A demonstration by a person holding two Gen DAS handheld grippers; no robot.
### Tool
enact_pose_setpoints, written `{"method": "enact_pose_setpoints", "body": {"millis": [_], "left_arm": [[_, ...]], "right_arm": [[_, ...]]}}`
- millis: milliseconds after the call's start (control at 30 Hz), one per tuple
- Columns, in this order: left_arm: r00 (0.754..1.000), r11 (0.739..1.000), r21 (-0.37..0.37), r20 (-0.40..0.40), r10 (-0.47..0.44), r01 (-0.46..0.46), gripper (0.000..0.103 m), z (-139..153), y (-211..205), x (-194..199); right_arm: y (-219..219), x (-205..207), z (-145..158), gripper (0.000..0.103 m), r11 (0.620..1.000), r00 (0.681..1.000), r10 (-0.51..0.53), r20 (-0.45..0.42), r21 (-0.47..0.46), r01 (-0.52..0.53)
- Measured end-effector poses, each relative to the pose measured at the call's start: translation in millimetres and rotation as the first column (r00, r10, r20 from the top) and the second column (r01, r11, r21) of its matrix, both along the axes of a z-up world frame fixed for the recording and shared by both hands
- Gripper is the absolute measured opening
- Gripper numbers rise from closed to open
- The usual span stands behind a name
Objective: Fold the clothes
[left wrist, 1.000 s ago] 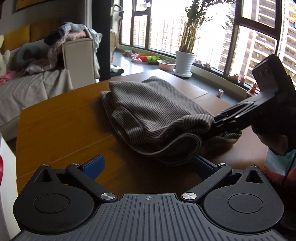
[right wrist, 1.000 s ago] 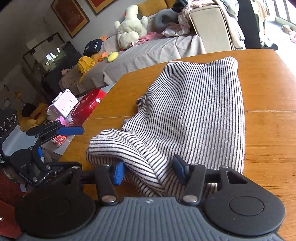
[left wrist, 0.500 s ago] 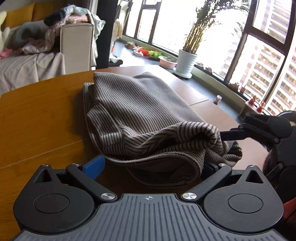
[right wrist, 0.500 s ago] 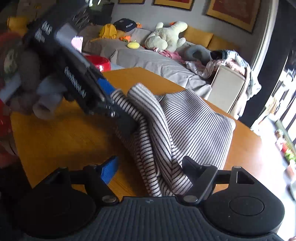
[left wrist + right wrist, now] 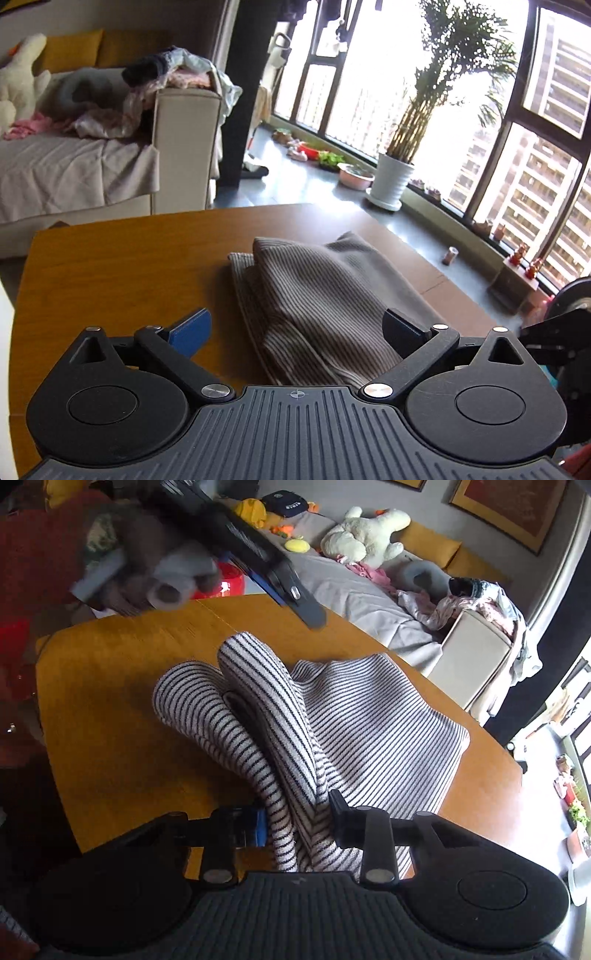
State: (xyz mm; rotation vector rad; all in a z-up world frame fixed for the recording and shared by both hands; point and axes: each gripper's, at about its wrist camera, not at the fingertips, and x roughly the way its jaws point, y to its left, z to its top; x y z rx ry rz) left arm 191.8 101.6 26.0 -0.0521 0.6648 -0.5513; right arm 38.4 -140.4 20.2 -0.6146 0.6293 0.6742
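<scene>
- Table (image 5: pixel 110 266), brown wood, takes up the middle of both views and serves as the landmark; a sofa (image 5: pixel 74 173) stands beyond its far edge.
- Sofa carries a heap of clothes (image 5: pixel 173 74) on its armrest and a pale plush toy (image 5: pixel 365 531) on the seat.
- Striped garment (image 5: pixel 369 723) lies on the table, partly folded, with two rolled folds rising from its near side.
- Left gripper (image 5: pixel 295 328) hangs above the table with its fingers wide apart and nothing between them; the garment lies below the gap.
- Right gripper (image 5: pixel 297 821) sits low at the table's near side, its fingers closed in on the bunched near end of the garment.
- Potted plant (image 5: pixel 399 162) stands on the floor past the table, by the window.
</scene>
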Motion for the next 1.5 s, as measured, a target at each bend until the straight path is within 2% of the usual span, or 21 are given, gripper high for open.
{"method": "enact_pose_setpoints", "body": {"millis": [33, 100, 167, 267, 333, 400, 533, 600, 700, 800, 900, 967, 1033, 1100, 1167, 1200, 1267, 1333, 1400, 1467, 1500], "left_arm": [[1.0, 1.0, 0.021, -0.018, -0.018, 0.018, 0.083, -8.1, -7.9, 11.5], [0.997, 0.996, 0.066, -0.053, -0.053, 0.056, 0.076, -25.2, -22.5, 28.6], [0.992, 0.992, 0.077, -0.088, -0.091, 0.098, 0.078, -39.9, -29.1, 37.1], [0.982, 0.988, 0.032, -0.119, -0.15, 0.154, 0.081, -48.1, -25.1, 38.4], [0.974, 0.983, 0.001, -0.132, -0.184, 0.186, 0.079, -51.9, -21.8, 38.6], [0.973, 0.981, 0.006, -0.127, -0.191, 0.193, 0.078, -52.6, -21.1, 37.4], [0.981, 0.988, 0.003, -0.124, -0.15, 0.152, 0.077, -46.8, -8.8, 36.5], [0.987, 0.992, 0.017, -0.099, -0.124, 0.127, 0.082, -37.3, 1.0, 31.6], [0.994, 0.994, 0.03, -0.041, -0.104, 0.105, 0.085, -17.2, 13.1, 21.4], [0.99, 0.992, 0.017, 0.057, -0.128, 0.127, 0.086, 11.8, 11.1, 7.9], [0.968, 0.976, -0.027, 0.137, -0.212, 0.218, 0.087, 33.4, -10.8, 6.0], [0.945, 0.952, -0.029, 0.137, -0.298, 0.305, 0.087, 34.9, -35.0, 13.2], [0.934, 0.943, 0.045, 0.126, -0.333, 0.33, 0.086, 23.8, -58.2, 18.4], [0.942, 0.941, 0.117, 0.077, -0.326, 0.317, 0.081, 3.6, -75.2, 29.0], [0.954, 0.949, 0.123, 0.036, -0.297, 0.29, 0.083, -11.7, -76.0, 40.8], [0.959, 0.955, 0.106, 0.026, -0.283, 0.279, 0.083, -13.1, -73.1, 45.1], [0.967, 0.963, 0.087, 0.011, -0.255, 0.254, 0.08, -14.5, -68.9, 52.4], [0.971, 0.967, 0.097, 0.008, -0.238, 0.236, 0.079, -15.9, -68.7, 56.9], [0.973, 0.967, 0.116, 0.013, -0.23, 0.227, 0.079, -18.5, -70.7, 58.9], [0.974, 0.967, 0.122, 0.02, -0.227, 0.223, 0.079, -20.5, -71.8, 60.2], [0.974, 0.967, 0.124, 0.024, -0.225, 0.221, 0.079, -21.3, -72.1, 60.7]], "right_arm": [[-3.8, -2.4, 8.3, 0.031, 1.0, 1.0, 0.013, -0.007, -0.004, -0.013], [-11.6, -2.2, 30.5, 0.03, 1.0, 0.999, 0.023, -0.029, 0.004, -0.023], [-18.7, 0.3, 57.1, 0.029, 0.999, 0.999, 0.039, -0.027, 0.012, -0.039], [-22.3, 25.4, 93.4, 0.029, 0.997, 0.998, 0.069, -0.013, 0.023, -0.068], [-21.0, 56.6, 81.5, 0.029, 0.997, 0.998, 0.055, -0.034, 0.051, -0.054], [-19.4, 89.1, 66.0, 0.029, 0.996, 0.997, 0.04, -0.059, 0.08, -0.035], [-16.1, 154.1, 35.1, 0.029, 0.991, 0.994, 0.011, -0.109, 0.137, 0.004], [-14.4, 186.6, 19.7, 0.033, 0.986, 0.991, -0.003, -0.135, 0.165, 0.025], [-18.4, 225.1, 1.4, 0.045, 0.971, 0.982, -0.031, -0.184, 0.226, 0.073], [-32.9, 223.8, -5.4, 0.05, 0.952, 0.979, -0.062, -0.193, 0.283, 0.116], [-38.0, 222.9, -7.8, 0.051, 0.938, 0.975, -0.093, -0.2, 0.312, 0.153], [-38.8, 224.1, -7.5, 0.055, 0.932, 0.974, -0.114, -0.197, 0.317, 0.173], [-40.9, 222.8, -3.1, 0.058, 0.931, 0.974, -0.123, -0.19, 0.319, 0.18], [-48.0, 220.7, 5.2, 0.059, 0.921, 0.97, -0.144, -0.197, 0.332, 0.204], [-58.2, 212.0, 17.8, 0.059, 0.9, 0.964, -0.201, -0.174, 0.356, 0.252], [-62.1, 204.0, 25.2, 0.058, 0.893, 0.964, -0.225, -0.14, 0.368, 0.261], [-64.6, 179.6, 41.8, 0.035, 0.895, 0.966, -0.257, -0.011, 0.375, 0.242], [-69.3, 167.8, 50.1, 0.026, 0.877, 0.963, -0.271, 0.01, 0.416, 0.242], [-71.8, 164.1, 47.7, 0.026, 0.868, 0.958, -0.286, 0.002, 0.425, 0.259], [-70.6, 169.8, 31.2, 0.026, 0.875, 0.951, -0.308, -0.033, 0.382, 0.297], [-68.1, 175.8, 15.2, 0.026, 0.884, 0.94, -0.338, -0.047, 0.327, 0.334]]}}
